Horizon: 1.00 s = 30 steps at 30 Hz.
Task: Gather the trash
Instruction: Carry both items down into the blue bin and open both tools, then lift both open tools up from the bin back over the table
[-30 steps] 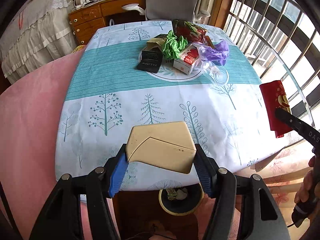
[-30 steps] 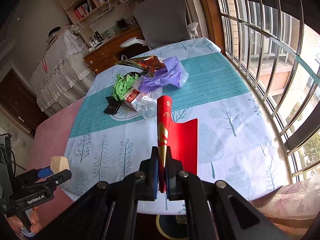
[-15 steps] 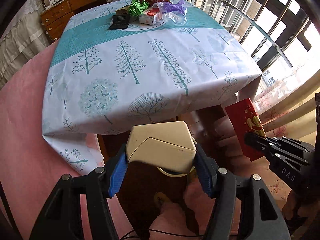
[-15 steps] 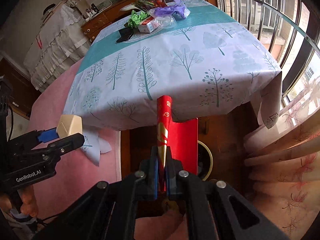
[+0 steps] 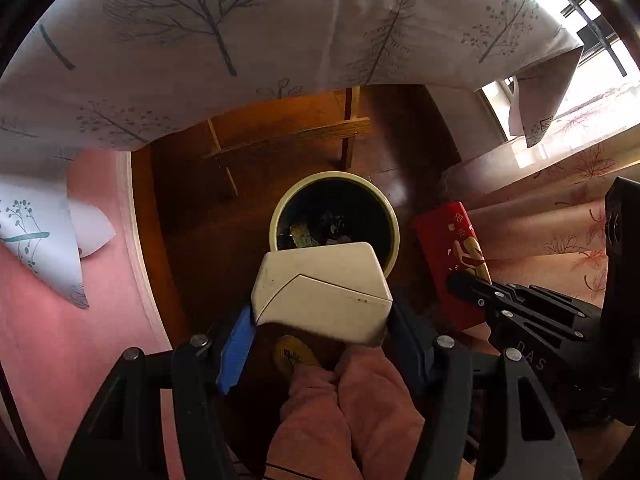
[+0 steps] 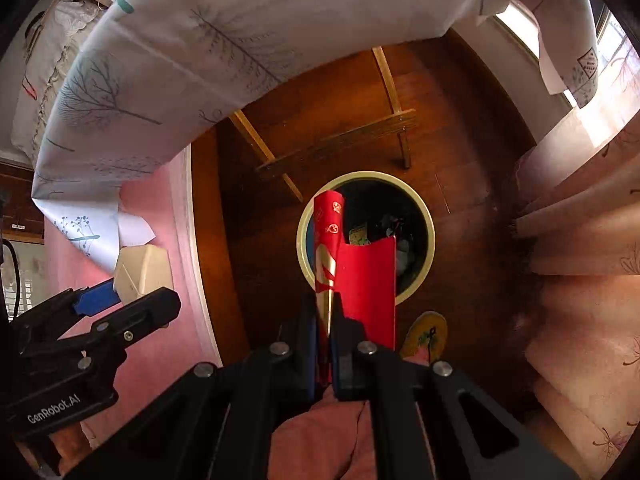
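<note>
With both loads over bin (image 5: 276,216) under tablecloth edge: left gripper (image 5: 322,326) clamps cream box (image 5: 320,292); right gripper (image 6: 324,332) pinches red envelope (image 6: 360,272). Drop step in hand. Next: centre over rim, release.

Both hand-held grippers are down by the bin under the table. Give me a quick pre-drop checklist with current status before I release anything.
1. Round cream-rimmed waste bin in view, mouth unblocked: ok.
2. Left hand-held gripper clamped on the cream plastic box: ok.
3. Right hand-held gripper shut on the red paper envelope: ok.
4. Box over the bin mouth: cannot tell; it overlaps only the near rim.
5. Envelope lined up with the bin mouth: ok in the right wrist view.
6. Person's slippered foot clear of the bin: ok.
</note>
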Tool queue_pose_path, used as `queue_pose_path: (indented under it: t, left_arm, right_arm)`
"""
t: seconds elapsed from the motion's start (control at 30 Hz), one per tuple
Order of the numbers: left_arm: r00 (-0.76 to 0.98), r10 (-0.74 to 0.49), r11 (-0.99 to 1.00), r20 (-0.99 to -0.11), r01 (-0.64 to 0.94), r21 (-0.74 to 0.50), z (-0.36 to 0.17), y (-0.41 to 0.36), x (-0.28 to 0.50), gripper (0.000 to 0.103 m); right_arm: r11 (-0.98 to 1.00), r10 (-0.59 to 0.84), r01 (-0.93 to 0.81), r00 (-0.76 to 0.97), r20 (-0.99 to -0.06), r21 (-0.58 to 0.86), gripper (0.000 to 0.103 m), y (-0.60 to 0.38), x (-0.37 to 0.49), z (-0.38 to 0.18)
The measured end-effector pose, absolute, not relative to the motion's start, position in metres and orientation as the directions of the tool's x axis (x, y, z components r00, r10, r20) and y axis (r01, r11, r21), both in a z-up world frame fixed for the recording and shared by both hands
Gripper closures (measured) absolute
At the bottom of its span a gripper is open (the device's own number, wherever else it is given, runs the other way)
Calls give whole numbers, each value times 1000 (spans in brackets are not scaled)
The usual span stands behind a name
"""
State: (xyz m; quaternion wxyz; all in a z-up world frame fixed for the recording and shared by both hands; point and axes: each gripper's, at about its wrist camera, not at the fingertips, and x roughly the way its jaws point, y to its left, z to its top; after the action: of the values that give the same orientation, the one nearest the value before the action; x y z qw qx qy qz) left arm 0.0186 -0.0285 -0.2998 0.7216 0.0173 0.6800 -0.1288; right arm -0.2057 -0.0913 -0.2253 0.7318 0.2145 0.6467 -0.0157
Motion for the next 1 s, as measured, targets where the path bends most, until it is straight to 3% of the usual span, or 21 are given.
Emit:
queue_pose_path:
  t: [0.2, 0.43, 0.47, 0.5, 0.6, 0.77, 1.0]
  left_arm:
    - [18, -171, 971, -985, 170, -166, -388, -41, 28, 41]
    - [-2, -196, 964, -981, 183, -193, -441, -51, 39, 41]
    - [-2, -199, 963, -980, 186, -196, -443, -50, 42, 38]
    - [-1, -201, 962, -980, 188, -197, -444, -51, 43, 28]
    - [27, -183, 969, -983, 175, -176, -443, -46, 46, 8]
    - [51, -153, 978, -987, 149, -144, -433, -34, 50, 3]
    - [108, -135, 987, -985, 107, -124, -394, -19, 48, 3]
  right_arm:
    - [891, 291, 332, 109, -950, 311, 98, -105, -203, -320]
    - [879, 304, 351, 110, -946, 323, 94, -117, -191, -379]
    - [878, 303, 354, 109, -947, 322, 93, -118, -189, -384]
    - [876, 306, 358, 107, -946, 323, 93, -118, -187, -387]
    - [870, 300, 375, 114, -947, 321, 86, -122, -180, -390]
    - [862, 304, 379, 146, -941, 337, 50, -126, -174, -379]
    - [866, 303, 368, 154, -940, 340, 50, -119, -175, -342]
